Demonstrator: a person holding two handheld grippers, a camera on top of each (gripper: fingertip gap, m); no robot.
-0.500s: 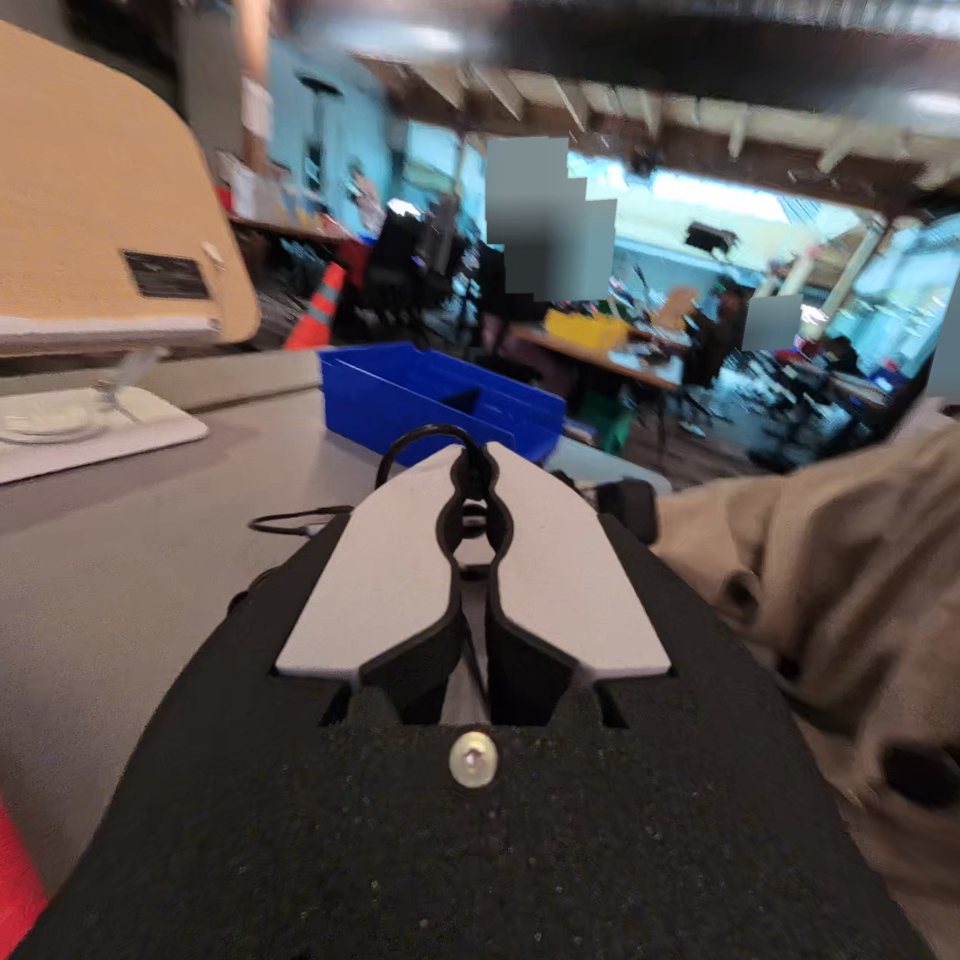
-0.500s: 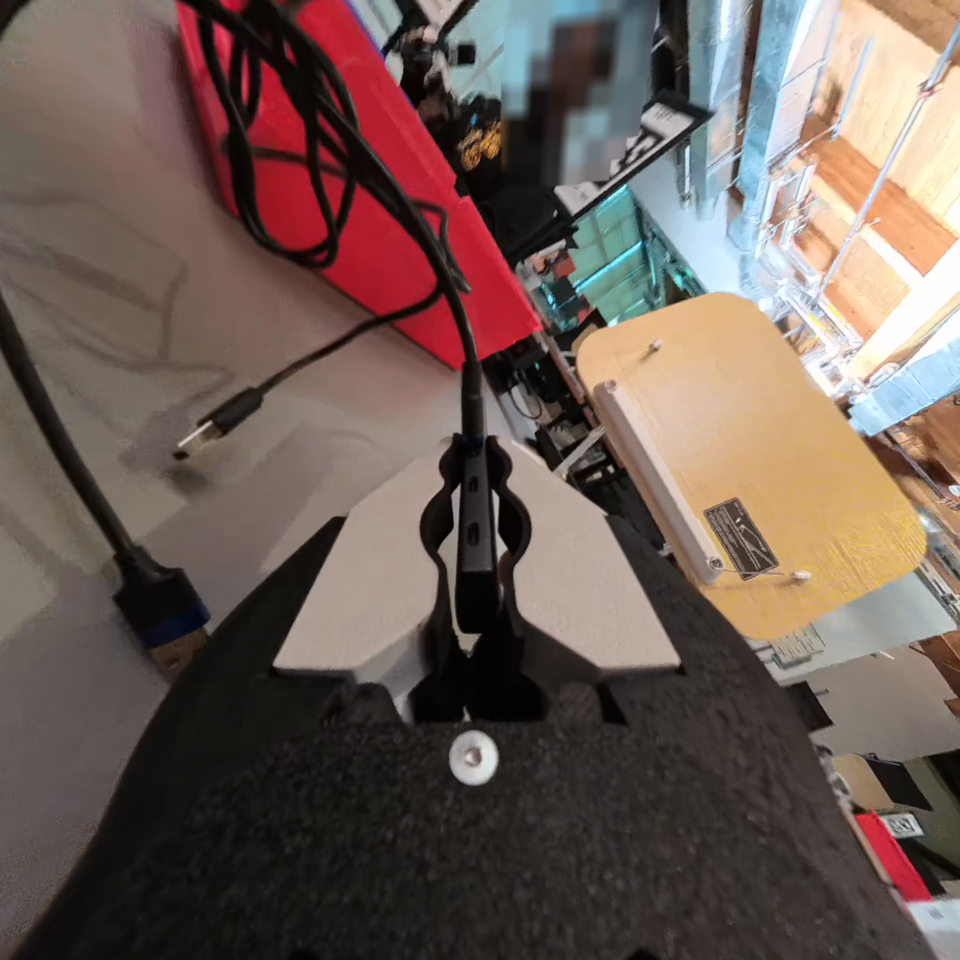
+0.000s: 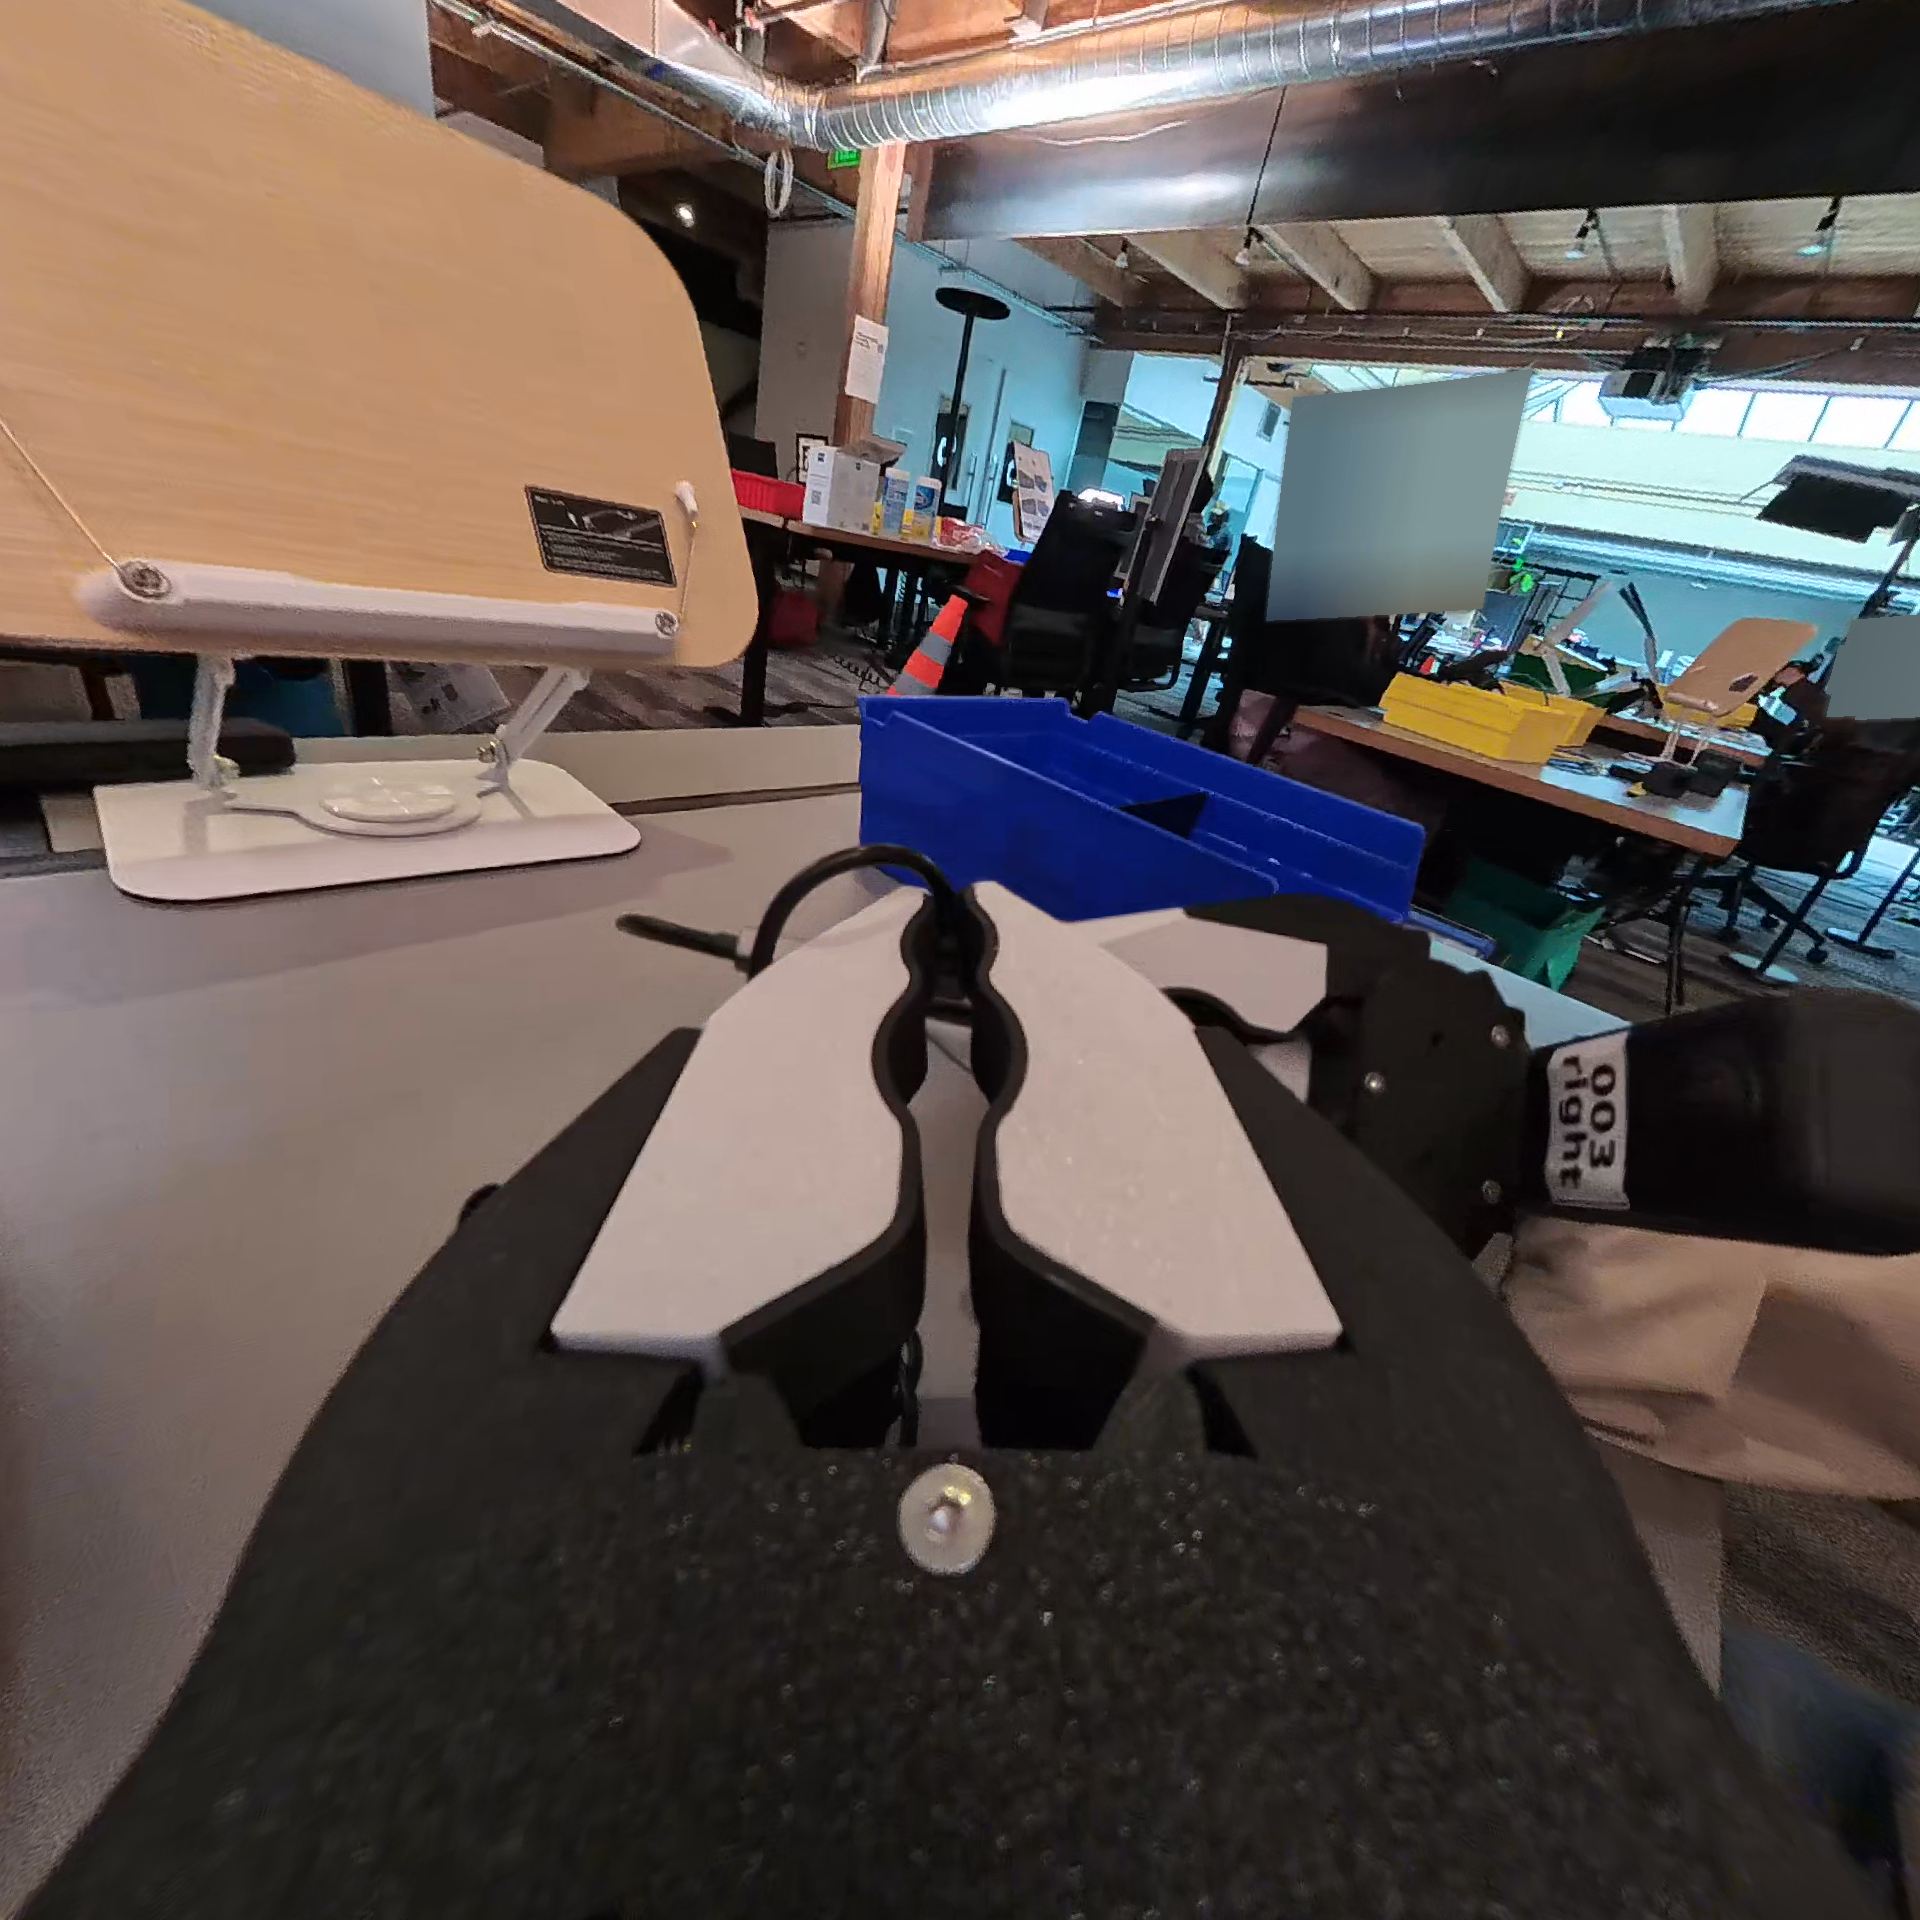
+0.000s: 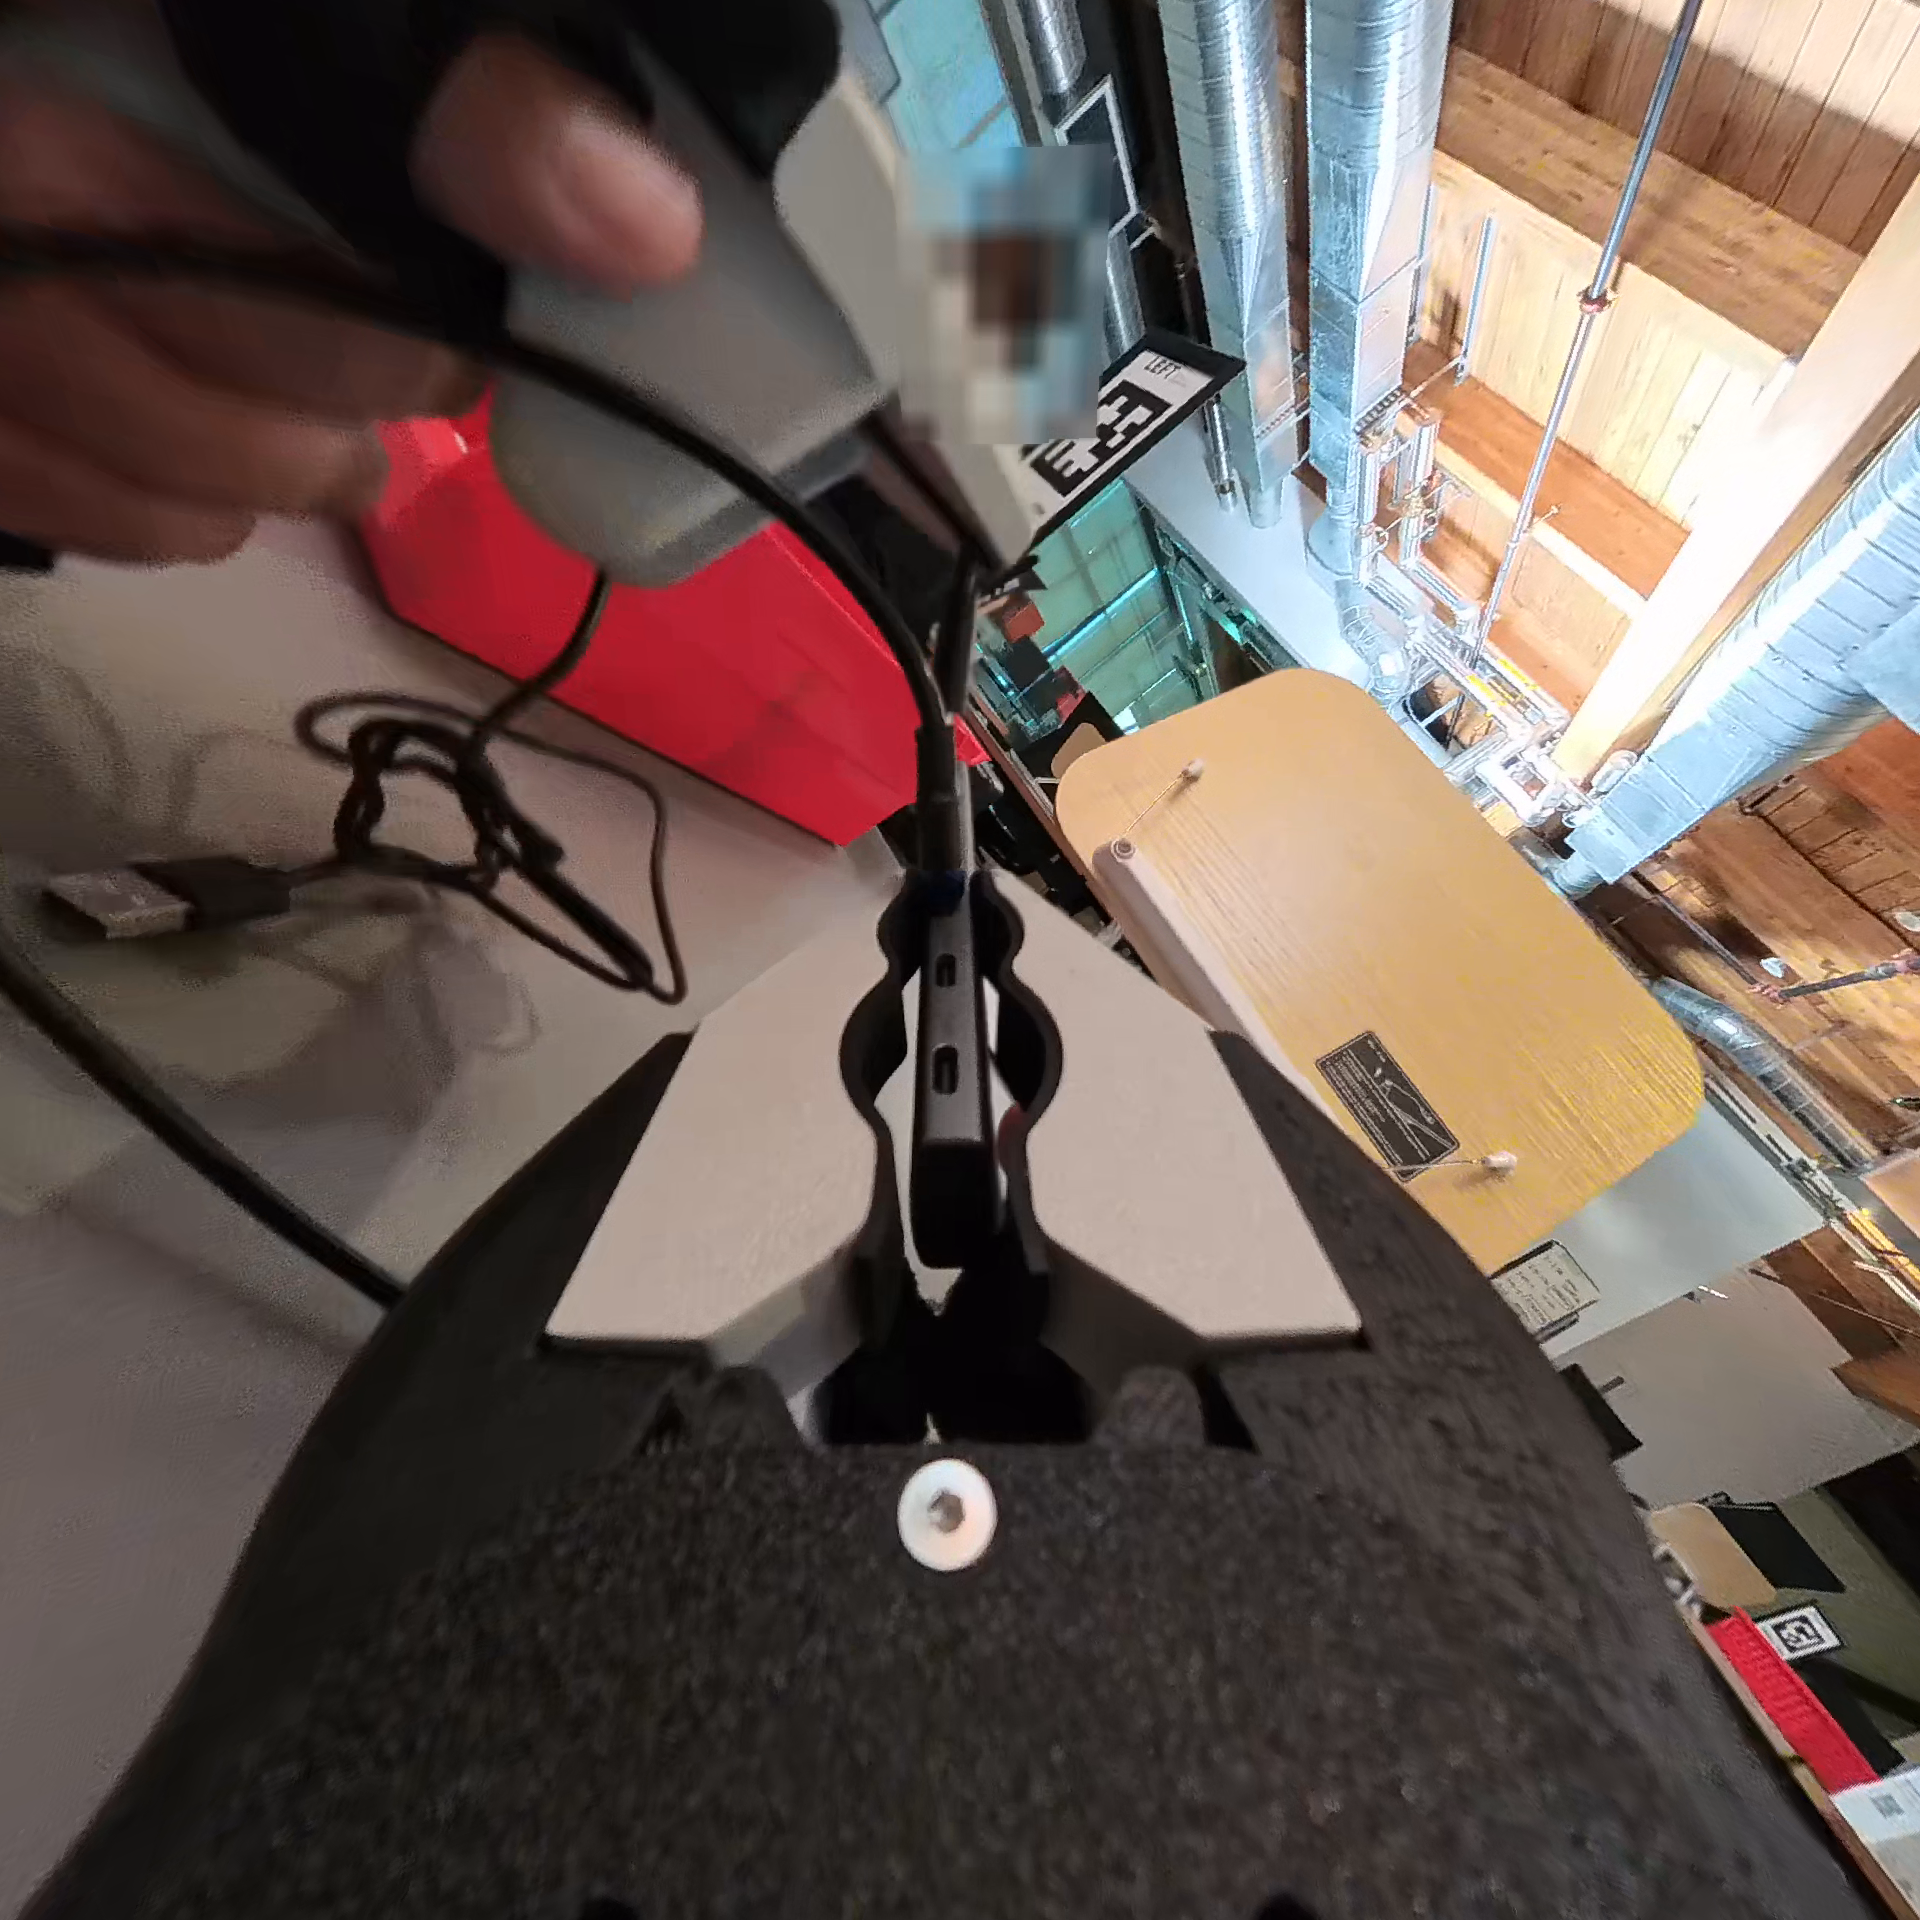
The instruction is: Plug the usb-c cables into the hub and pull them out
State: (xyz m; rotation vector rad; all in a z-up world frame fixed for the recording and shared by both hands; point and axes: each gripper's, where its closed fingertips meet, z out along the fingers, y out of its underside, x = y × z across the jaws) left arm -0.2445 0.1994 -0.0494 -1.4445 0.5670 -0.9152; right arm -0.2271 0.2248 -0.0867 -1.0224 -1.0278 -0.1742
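Note:
My right gripper (image 4: 951, 896) is shut on the dark slim hub (image 4: 948, 1049), held edge-up, with two small ports showing. The hub's own black cord (image 4: 831, 540) arcs up and to the left. My left gripper (image 3: 943, 920) is shut on a thin black cable (image 3: 821, 871) that loops out of its tips; I cannot see its plug. The left gripper also shows blurred in the right wrist view (image 4: 665, 416), held by a hand above the table. The right gripper shows at the right of the left wrist view (image 3: 1382, 1023).
A blue bin (image 3: 1101, 821) stands just beyond the left gripper. A wooden tilted stand (image 3: 343, 395) on a white base is at the left. A red bin (image 4: 707, 665), tangled black cables (image 4: 468, 810) and a loose USB-A plug (image 4: 120, 899) lie on the grey table (image 3: 208, 1091). Left tips to right tips: about 5 cm.
Both grippers have come closer together: the left one and its hand now fill the upper left of the right wrist view, and the right one shows in the left wrist view. Both grips hold.

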